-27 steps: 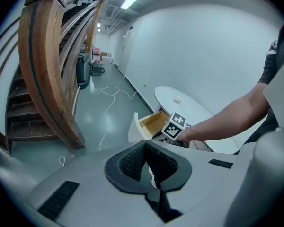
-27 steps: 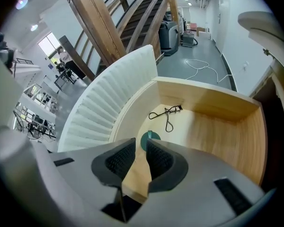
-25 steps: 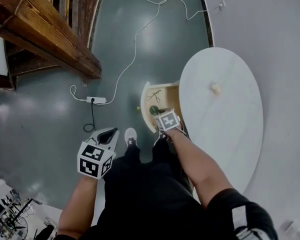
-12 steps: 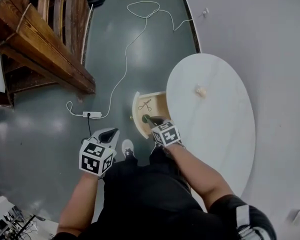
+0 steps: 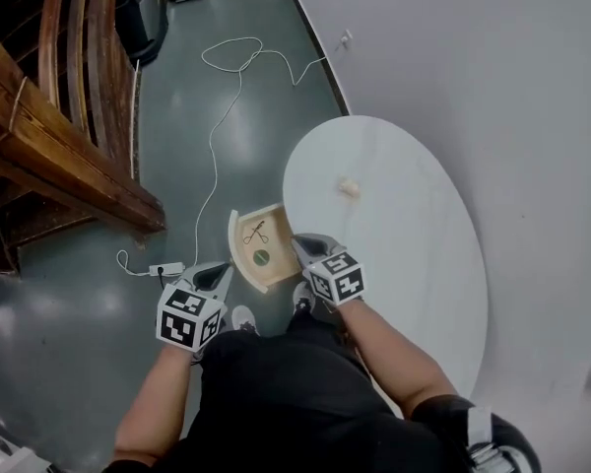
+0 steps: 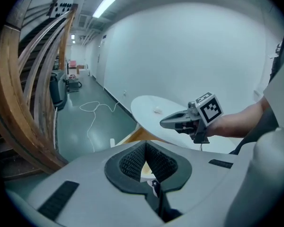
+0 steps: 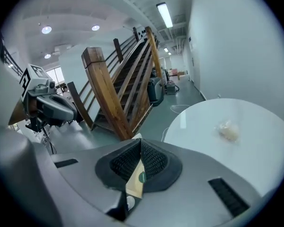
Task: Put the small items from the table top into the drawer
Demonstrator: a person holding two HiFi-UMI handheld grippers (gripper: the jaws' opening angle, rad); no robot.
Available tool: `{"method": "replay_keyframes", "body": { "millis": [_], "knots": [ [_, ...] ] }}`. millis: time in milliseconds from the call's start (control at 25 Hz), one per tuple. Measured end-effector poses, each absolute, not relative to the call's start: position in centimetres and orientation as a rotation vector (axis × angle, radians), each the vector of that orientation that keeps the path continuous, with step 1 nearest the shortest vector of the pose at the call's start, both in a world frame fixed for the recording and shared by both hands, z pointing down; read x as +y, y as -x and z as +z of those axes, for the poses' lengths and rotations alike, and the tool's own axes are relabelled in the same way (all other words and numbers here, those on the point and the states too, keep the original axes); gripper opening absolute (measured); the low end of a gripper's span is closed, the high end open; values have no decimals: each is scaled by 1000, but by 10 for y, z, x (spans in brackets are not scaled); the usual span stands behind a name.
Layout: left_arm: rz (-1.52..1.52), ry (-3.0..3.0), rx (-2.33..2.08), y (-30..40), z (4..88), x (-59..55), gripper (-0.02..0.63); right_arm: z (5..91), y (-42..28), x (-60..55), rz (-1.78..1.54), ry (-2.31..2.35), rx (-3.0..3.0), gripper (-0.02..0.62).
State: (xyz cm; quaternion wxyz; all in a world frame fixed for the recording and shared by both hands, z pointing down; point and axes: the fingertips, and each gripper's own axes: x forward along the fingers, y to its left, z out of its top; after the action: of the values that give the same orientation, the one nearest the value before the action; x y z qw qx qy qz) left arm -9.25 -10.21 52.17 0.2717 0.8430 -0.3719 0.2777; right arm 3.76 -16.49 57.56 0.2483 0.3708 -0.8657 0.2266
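Drawer (image 5: 238, 252) pulled out – pale lump (image 5: 348, 187) on table (image 5: 404, 264), left gripper (image 5: 221, 272) closed, empty, right gripper (image 5: 302, 243) just closed – empty

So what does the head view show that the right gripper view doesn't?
Only the head view shows the small scissor-like metal tool lying in the open wooden drawer, and the person's right forearm. Only the right gripper view shows the ceiling strip light and the round ceiling lamps. Both show the white oval table, the small pale lump on it, the brown wooden staircase and the left hand-held gripper.
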Motion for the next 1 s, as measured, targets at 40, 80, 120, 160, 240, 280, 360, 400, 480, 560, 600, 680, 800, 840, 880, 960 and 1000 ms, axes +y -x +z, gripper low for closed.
{"method": "replay_keyframes", "body": {
  "millis": [40,80,120,160,240,280,360,400,480,560,600,680,800,840,880,960,1000],
  "knots": [
    [752,-2284,-989,86,519,-103,14,569,-49,-170,599,-1045,-2357,8],
    [757,-2297,-978,80,517,-105,14,563,-62,-175,581,-1081,-2351,8],
    [762,-2310,-968,75,516,-106,14,559,-74,-179,568,-1115,-2341,8],
    [768,-2321,-959,70,514,-107,14,555,-86,-184,559,-1149,-2329,8],
    [779,-2340,-947,62,511,-109,14,549,-111,-193,554,-1211,-2308,8],
    [784,-2346,-945,60,510,-109,14,547,-122,-197,553,-1238,-2299,8],
    [790,-2351,-948,58,507,-110,14,542,-142,-206,545,-1288,-2282,8],
    [791,-2351,-951,57,507,-110,14,540,-152,-211,538,-1308,-2272,8],
    [795,-2350,-958,56,506,-110,14,537,-170,-222,512,-1336,-2252,8],
    [800,-2343,-974,56,506,-108,14,537,-183,-235,481,-1344,-2234,8],
    [801,-2336,-984,58,506,-108,14,538,-188,-241,469,-1343,-2224,8],
    [798,-2321,-1008,60,506,-107,14,542,-196,-252,441,-1341,-2203,9],
    [783,-2299,-1048,66,504,-109,14,550,-205,-267,400,-1320,-2179,9],
    [780,-2292,-1060,68,503,-109,14,554,-206,-271,394,-1305,-2171,9],
    [777,-2285,-1071,69,502,-108,14,559,-208,-274,384,-1288,-2162,9],
    [775,-2268,-1092,73,502,-108,14,570,-211,-280,350,-1254,-2137,23],
    [774,-2259,-1103,75,503,-107,14,575,-211,-283,336,-1240,-2127,40]
  ]
}}
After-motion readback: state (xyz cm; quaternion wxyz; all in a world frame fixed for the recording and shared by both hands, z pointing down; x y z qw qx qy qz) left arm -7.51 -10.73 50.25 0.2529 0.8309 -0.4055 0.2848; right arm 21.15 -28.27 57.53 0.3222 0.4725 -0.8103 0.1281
